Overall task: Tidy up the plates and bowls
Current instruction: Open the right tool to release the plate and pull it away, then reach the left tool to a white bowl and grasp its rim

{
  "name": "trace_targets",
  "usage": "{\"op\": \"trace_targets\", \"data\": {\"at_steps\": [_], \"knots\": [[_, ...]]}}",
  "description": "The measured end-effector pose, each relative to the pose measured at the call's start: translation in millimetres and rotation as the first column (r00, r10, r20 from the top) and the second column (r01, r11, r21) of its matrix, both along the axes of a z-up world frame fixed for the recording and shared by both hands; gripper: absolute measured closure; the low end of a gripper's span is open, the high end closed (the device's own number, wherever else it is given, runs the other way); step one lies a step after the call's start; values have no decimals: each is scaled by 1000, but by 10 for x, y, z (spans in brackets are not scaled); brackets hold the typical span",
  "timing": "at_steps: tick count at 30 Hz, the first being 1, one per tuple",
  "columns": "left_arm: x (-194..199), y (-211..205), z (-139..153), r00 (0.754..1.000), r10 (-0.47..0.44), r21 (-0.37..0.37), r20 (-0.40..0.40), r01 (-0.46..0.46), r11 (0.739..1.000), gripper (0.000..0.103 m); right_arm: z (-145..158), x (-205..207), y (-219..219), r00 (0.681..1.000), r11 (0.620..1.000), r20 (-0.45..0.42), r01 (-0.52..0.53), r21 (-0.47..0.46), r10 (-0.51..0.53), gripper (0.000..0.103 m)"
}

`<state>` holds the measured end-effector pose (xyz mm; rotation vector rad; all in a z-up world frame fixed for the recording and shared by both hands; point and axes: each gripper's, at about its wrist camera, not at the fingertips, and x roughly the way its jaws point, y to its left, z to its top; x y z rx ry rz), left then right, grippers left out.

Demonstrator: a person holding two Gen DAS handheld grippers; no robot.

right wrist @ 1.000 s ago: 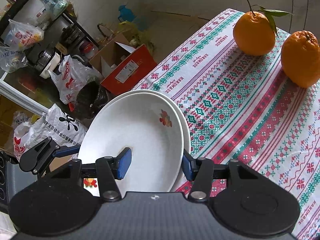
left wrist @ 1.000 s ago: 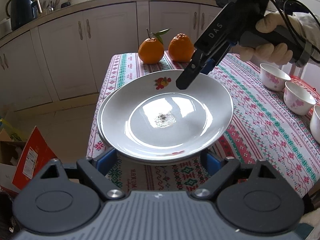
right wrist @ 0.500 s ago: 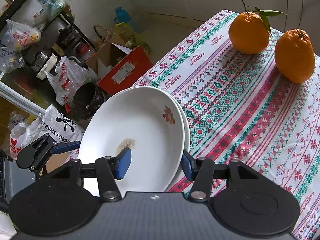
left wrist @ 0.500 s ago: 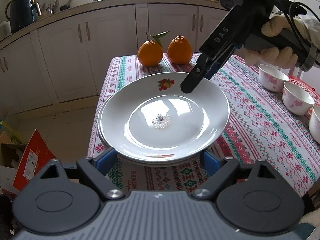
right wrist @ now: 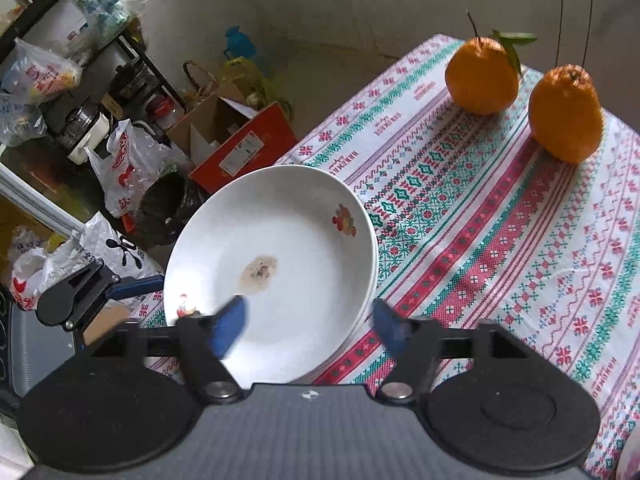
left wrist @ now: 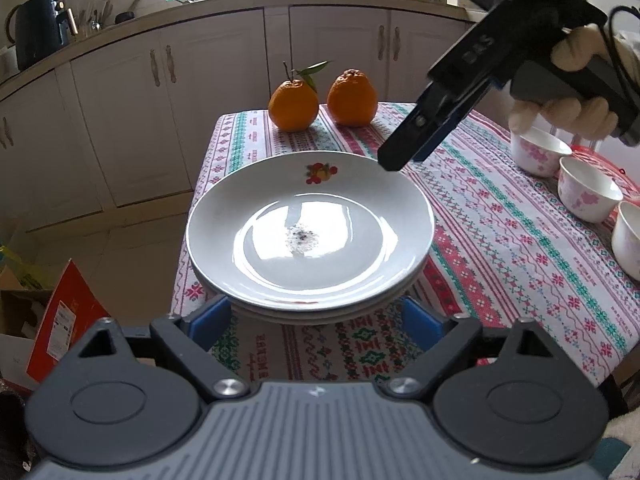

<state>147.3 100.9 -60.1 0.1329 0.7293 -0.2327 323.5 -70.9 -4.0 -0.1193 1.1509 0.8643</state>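
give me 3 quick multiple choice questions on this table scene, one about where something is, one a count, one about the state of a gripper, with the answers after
1. Where do the two oranges sit relative to the stack of plates, in the left wrist view?
A. On the top plate
B. On the tablecloth beyond the stack
C. On the floor

2. How many small floral bowls show at the right edge in the left wrist view?
A. One
B. Three
C. Five

3. What is the right gripper's state?
A. Shut on the plate rim
B. Shut on an orange
C. Open, holding nothing

Answers:
1 B: the oranges rest on the tablecloth past the stack of plates.
2 B: three bowls stand in a row there, the last cut off by the edge.
3 C: the right gripper has just been opening; its fingers stand apart to either side of the top plate's rim, not pressing on it.
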Motion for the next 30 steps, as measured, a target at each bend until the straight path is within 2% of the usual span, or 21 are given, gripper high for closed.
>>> {"op": "trace_targets", "data": {"at_steps": [4,7,12,16,21,23,25,28,30], "knots": [[-52,-26,38,1000,-9,-1,6,9,1000,7,25,-215,-64,998,999,61,37,-16,-36,6],[-91,-71,82,999,-28,4,17,28,1000,7,40,-419,-130,991,997,116,70,-17,-67,5],[-154,-187,128,997,-66,19,33,66,998,7,61,-780,-232,961,989,245,140,-48,-124,1],[-208,-310,129,994,-107,22,35,106,994,7,57,-1069,-379,923,974,329,225,-40,-200,0],[-255,-464,116,990,-139,31,29,138,990,7,54,-1430,-651,875,943,365,333,27,-319,0],[-278,-536,109,988,-153,33,28,152,988,7,64,-1566,-767,843,919,378,389,59,-381,0],[-295,-617,100,985,-168,33,24,167,985,7,84,-1726,-903,797,886,402,454,92,-450,0],[-310,-742,91,981,-195,22,11,195,981,7,113,-1918,-1134,762,850,388,505,147,-519,0],[-323,-835,95,977,-215,17,2,215,977,7,134,-2049,-1253,734,836,417,530,142,-536,0]]}}
